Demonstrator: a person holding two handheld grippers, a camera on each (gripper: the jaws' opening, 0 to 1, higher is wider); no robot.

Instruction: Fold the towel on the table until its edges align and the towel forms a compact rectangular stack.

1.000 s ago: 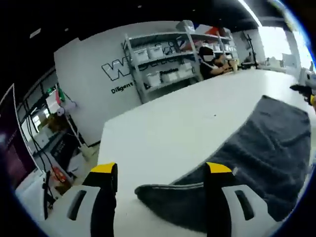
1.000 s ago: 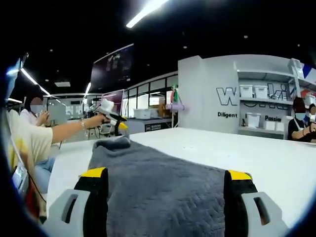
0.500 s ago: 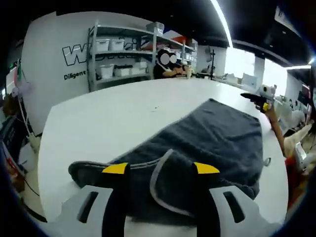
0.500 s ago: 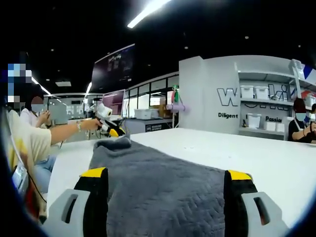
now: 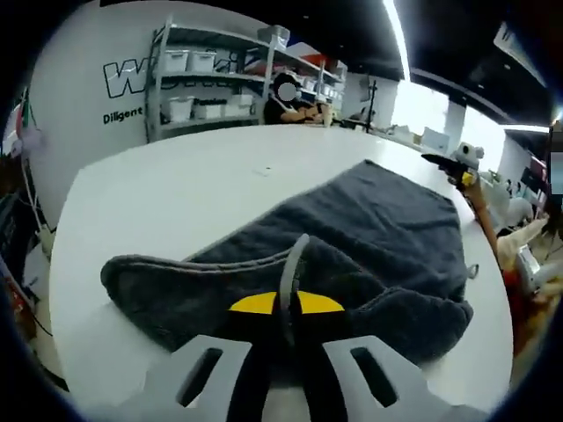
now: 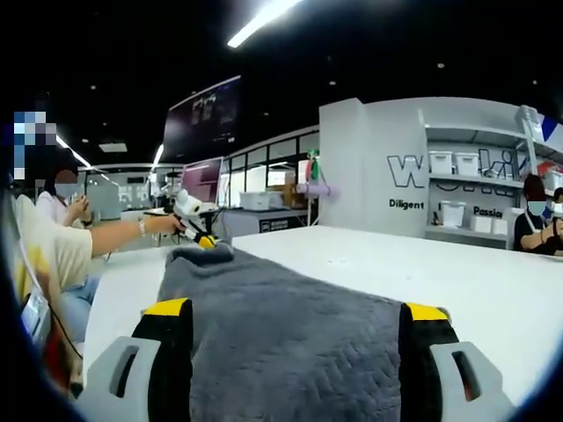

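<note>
Left gripper view: the left tongs (image 5: pixel 286 303) are pressed together on a raised hem of the grey towel (image 5: pixel 352 237), which lies rumpled on the white table (image 5: pixel 176 185). A shelf rack (image 5: pixel 211 79) stands by the far wall. The right tongs (image 5: pixel 453 163) show at the towel's far corner.

Right gripper view: the right tongs (image 6: pixel 295 312) stand wide apart above the towel (image 6: pixel 290 325), gripping nothing. The left tongs (image 6: pixel 198 230) sit at the towel's far edge.
</note>
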